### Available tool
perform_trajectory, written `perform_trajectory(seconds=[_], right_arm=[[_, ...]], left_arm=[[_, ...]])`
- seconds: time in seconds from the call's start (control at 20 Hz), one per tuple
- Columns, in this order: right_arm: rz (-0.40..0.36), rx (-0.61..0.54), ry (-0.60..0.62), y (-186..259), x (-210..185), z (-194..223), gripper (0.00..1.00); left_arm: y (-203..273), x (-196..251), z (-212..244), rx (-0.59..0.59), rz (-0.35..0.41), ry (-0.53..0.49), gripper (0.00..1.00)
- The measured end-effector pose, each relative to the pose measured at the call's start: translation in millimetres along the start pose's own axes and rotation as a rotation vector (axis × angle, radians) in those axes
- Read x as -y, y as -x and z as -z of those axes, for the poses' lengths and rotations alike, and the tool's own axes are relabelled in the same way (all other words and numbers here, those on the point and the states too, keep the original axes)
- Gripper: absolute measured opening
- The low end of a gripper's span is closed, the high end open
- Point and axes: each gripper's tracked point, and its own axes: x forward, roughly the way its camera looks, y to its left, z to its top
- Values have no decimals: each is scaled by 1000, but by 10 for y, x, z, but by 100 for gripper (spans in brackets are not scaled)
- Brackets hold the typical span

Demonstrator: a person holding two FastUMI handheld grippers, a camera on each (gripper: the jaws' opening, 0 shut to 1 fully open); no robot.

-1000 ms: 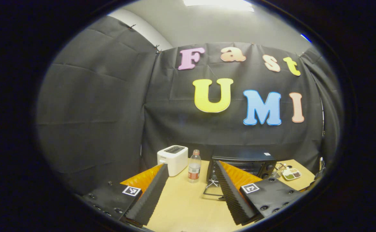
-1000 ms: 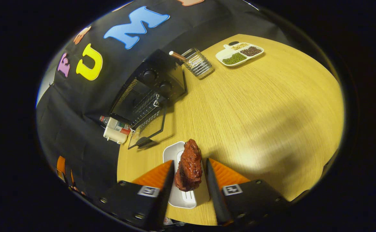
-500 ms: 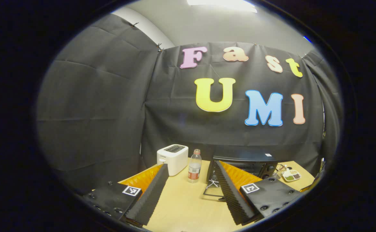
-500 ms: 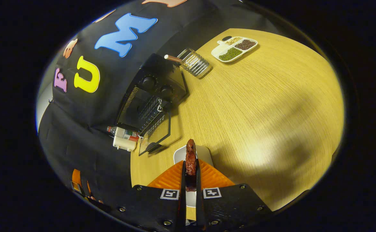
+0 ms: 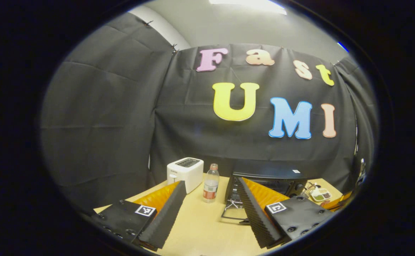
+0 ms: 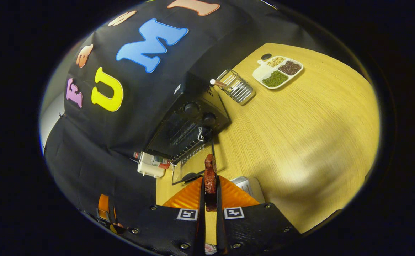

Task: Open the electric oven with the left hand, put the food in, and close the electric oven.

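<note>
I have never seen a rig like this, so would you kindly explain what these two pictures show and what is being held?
There is no robot: a person holds a two-finger gripper in each hand, and a fisheye camera rides on each one.

The left gripper view looks along the open, empty left gripper across the wooden table at a white toaster, a bottle and the black electric oven, its door folded down.

The right gripper view looks down along the right gripper, shut on a reddish-brown piece of food. Beneath it lies a white tray; farther off are a wire rack and a divided dish of beans.
</note>
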Motion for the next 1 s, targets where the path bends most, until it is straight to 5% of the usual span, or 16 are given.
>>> perform_trajectory(seconds=[1.0], right_arm=[[-76, 117, -78, -1564, -1153, -216, 12]], left_arm=[[-1055, -440, 31, -22, 111, -29, 100]])
